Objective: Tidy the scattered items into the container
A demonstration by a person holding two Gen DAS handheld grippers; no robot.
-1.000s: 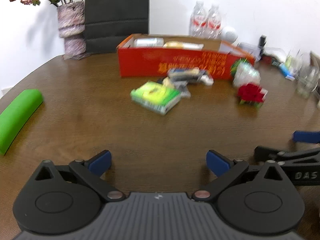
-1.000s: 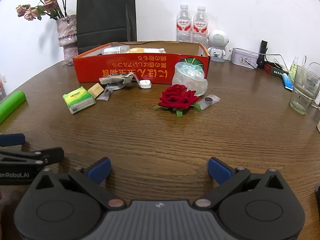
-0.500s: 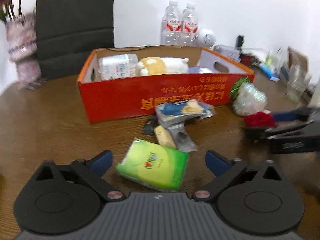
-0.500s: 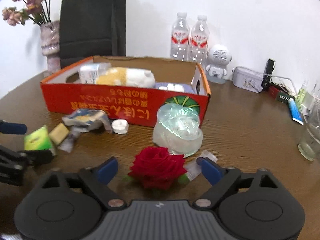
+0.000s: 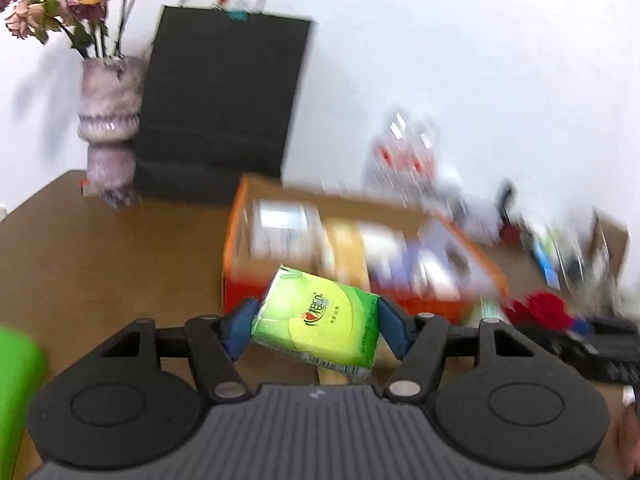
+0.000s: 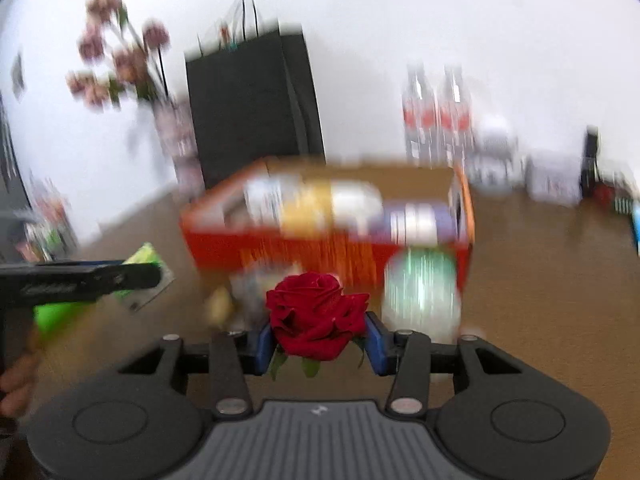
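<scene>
Nearest in the left wrist view, the left tool (image 5: 316,326) has its jaws closing on a green tissue pack (image 5: 320,326), tilted and clear of the counter (image 5: 112,248). In the right wrist view, the right tool (image 6: 318,340) has its jaws closing on a red rose (image 6: 316,316), likewise lifted. Beyond it, a clear plastic tub (image 6: 420,296) and some small blurred items remain on the counter just before the red box (image 6: 320,248). The box already holds several items, too blurred to name. Judged progress: partly done; 2 items are in hand but not yet over the box, and at least the tub and the small items are left.
</scene>
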